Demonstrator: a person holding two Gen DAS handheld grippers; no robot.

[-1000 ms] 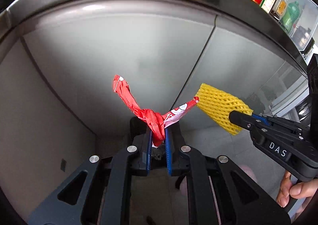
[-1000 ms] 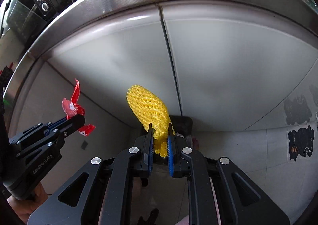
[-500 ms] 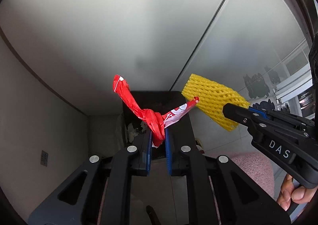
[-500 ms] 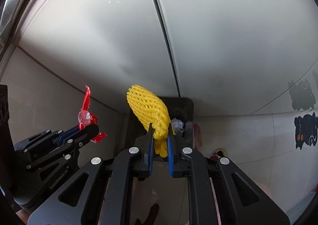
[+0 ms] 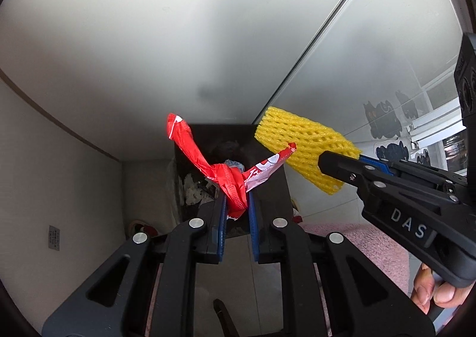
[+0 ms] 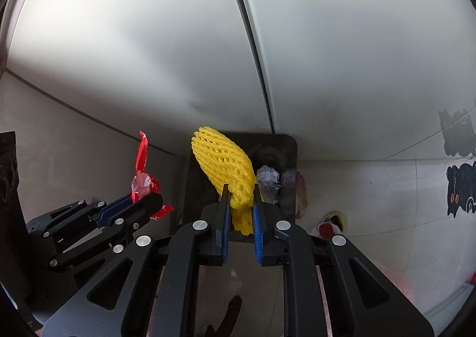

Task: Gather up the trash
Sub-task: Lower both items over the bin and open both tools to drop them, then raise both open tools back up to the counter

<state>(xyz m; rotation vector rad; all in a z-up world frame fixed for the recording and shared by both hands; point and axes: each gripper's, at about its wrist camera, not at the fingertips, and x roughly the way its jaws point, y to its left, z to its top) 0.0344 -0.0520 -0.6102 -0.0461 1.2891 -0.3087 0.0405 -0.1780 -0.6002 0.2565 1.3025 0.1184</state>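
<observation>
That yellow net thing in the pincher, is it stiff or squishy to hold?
Probably squishy: the yellow foam net narrows where the right gripper pinches it. Likely very light, since it stands up unsupported above the fingers. Its open mesh should resist slipping.

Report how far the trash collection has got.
Done: crumpled paper already lies in the dark bin. In hand: the left gripper grips a red wrapper, the right gripper a yellow foam net, both above the bin. Left: releasing both.
</observation>
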